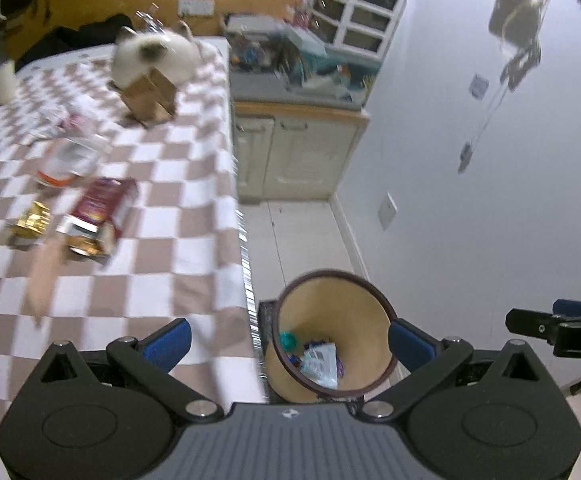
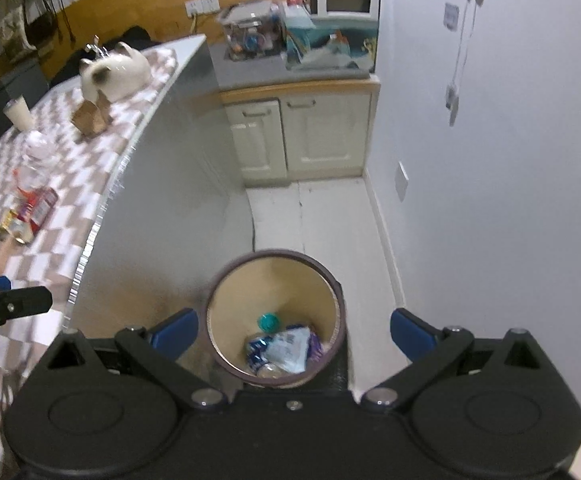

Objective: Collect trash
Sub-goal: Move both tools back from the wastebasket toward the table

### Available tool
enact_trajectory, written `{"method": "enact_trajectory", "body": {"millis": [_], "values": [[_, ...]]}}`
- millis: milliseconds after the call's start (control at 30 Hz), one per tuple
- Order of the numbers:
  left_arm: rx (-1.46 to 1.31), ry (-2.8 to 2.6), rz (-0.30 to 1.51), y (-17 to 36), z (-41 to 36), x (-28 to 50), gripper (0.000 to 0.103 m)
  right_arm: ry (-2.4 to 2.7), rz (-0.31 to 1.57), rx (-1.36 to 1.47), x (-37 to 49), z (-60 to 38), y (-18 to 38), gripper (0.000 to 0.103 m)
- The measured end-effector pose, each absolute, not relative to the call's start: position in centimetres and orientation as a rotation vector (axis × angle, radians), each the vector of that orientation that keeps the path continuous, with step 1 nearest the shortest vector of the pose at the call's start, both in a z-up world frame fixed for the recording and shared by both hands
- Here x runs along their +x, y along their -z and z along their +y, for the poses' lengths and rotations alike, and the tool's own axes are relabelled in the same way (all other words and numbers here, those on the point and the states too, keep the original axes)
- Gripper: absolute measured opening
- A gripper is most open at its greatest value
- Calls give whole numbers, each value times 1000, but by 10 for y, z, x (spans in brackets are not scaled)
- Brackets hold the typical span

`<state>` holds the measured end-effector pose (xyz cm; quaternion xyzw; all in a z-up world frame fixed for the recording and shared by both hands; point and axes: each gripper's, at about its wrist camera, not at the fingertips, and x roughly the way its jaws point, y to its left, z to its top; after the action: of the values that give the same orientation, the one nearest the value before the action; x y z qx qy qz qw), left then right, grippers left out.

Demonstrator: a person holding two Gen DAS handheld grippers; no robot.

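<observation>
A round tan trash bin (image 1: 364, 316) (image 2: 230, 312) stands on the floor beside the checkered table (image 1: 162, 216) (image 2: 70, 216), holding wrappers (image 2: 290, 346) and a teal cap (image 2: 268, 321). My left gripper (image 1: 290, 340) is open over the table's edge and the bin, nothing between its fingers. My right gripper (image 2: 293, 330) is open directly above the bin, also empty. On the table lie a red carton (image 1: 98, 216) (image 2: 36, 210), a gold wrapper (image 1: 32, 220) and a clear plastic bottle (image 1: 68, 158).
A cat-shaped white pot (image 1: 152, 58) and a brown paper box (image 1: 150, 96) stand farther back on the table, with a white cup (image 1: 2, 80) at the left. A cream cabinet (image 1: 290, 152) loaded with clutter stands against the wall. Pale floor runs between table and wall.
</observation>
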<state>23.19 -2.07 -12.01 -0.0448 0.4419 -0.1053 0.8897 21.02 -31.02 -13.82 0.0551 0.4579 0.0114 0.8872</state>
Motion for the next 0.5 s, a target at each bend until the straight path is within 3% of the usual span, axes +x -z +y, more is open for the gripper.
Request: {"method": "enact_trajectory", "body": {"millis": [500], "values": [[-144,101,760,90,107,200,103,-141,777,45,195,-177,103,103]]}}
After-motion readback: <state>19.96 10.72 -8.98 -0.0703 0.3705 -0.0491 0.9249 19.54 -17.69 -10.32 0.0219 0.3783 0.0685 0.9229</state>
